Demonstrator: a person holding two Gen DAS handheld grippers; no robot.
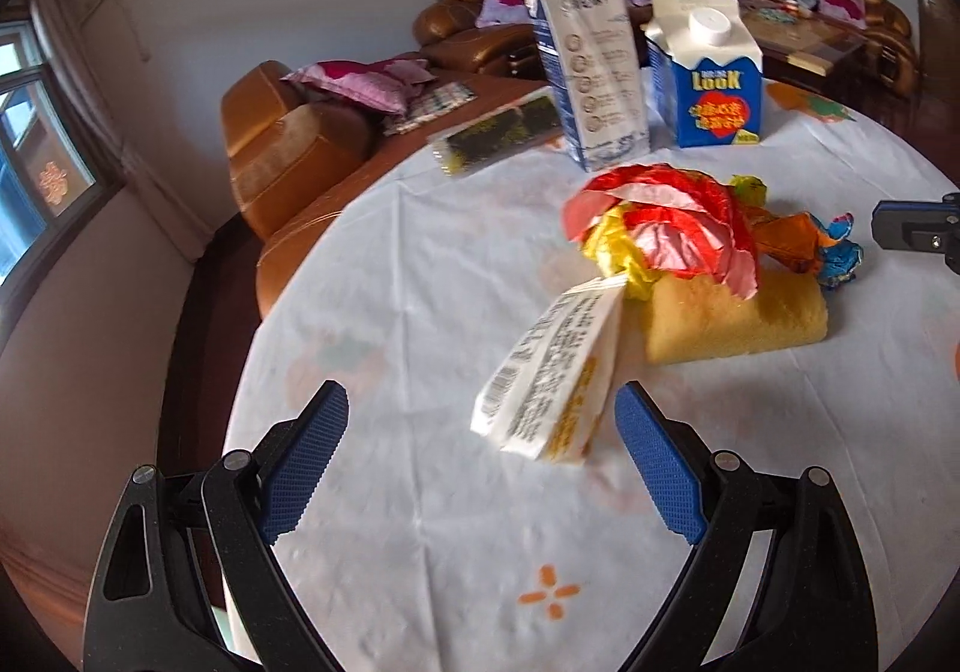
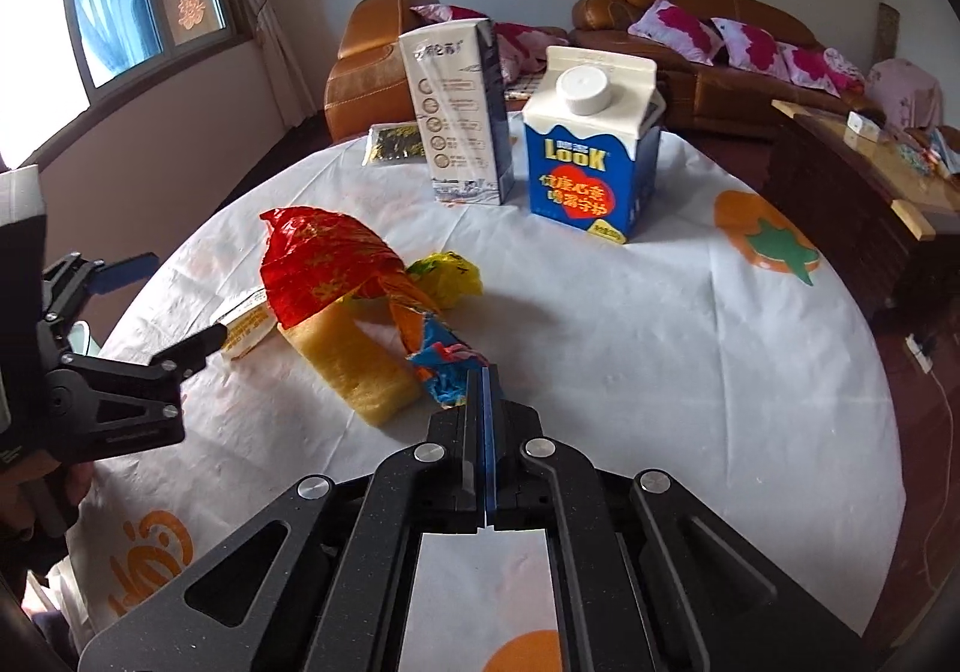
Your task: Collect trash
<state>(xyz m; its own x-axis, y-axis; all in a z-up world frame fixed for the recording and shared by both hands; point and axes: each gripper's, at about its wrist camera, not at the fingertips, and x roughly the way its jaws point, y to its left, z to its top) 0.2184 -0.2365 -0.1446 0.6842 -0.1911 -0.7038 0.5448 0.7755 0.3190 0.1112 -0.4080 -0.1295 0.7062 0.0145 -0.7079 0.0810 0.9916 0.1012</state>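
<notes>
Your left gripper (image 1: 480, 432) hangs low over the desk (image 1: 420, 522), jaws spread wide, nothing between the pads; a white printed packet (image 1: 543, 372) lies just ahead, nearer the right finger. Your right gripper (image 2: 487, 372) has its jaws pressed together, tips right at a crumpled blue-orange wrapper (image 2: 441, 366); you cannot tell whether any foil is pinched. The trash sits mid-desk in one heap: red wrapper (image 2: 318, 264) draped over a yellow sponge (image 2: 354, 366), yellow wrapper (image 2: 447, 276) behind, blue-orange wrapper at the sponge's near end, packet touching the far side. Beyond stand a tall carton (image 2: 459, 114) and a blue Look carton (image 2: 591, 150), upright, close together. A dark packet (image 2: 393, 144) lies flat by the far edge.
</notes>
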